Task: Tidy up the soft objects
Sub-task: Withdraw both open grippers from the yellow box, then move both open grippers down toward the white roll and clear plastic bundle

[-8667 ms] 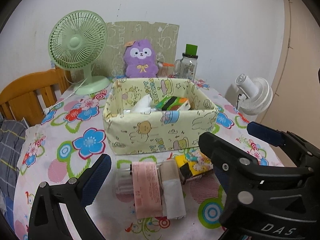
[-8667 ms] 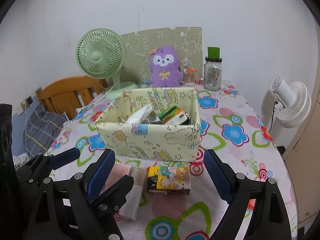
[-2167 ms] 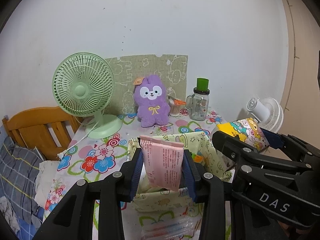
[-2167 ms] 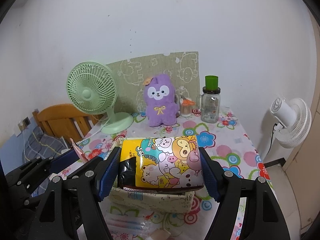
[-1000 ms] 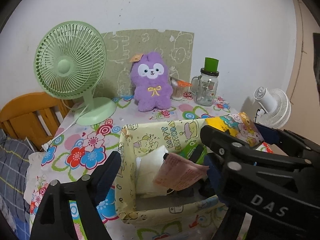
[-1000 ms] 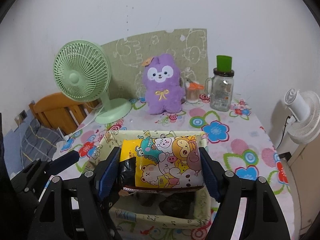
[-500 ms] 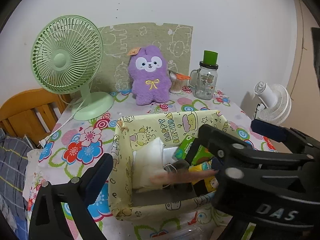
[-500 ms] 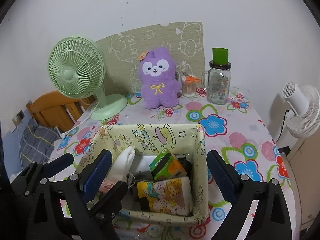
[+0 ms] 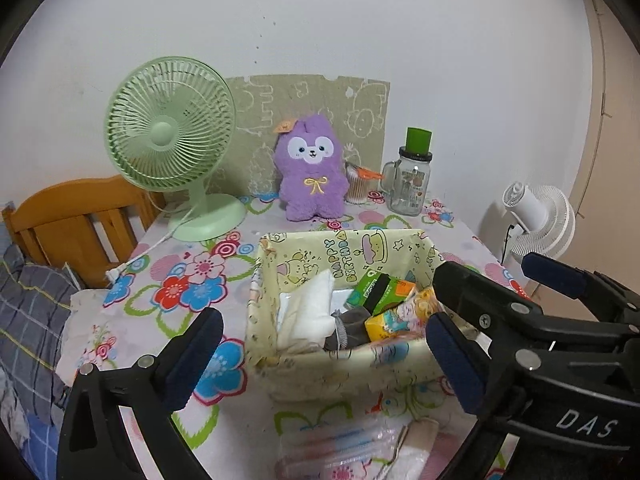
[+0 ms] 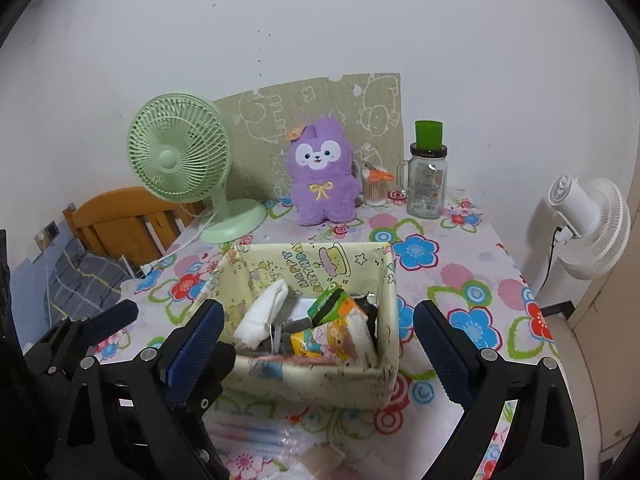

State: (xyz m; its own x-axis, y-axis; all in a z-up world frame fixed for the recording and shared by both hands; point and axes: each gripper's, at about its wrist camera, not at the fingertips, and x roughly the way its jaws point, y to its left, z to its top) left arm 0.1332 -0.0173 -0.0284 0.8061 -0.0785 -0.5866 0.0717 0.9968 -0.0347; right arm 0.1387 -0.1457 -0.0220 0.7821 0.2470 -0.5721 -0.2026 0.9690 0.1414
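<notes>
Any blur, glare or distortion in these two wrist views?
Left wrist: fisheye bends the wall edge at right, dark corners, box sharp, packets at the bottom soft. Right wrist: same bending and vignette, even indoor light, no glare on the jar.
</notes>
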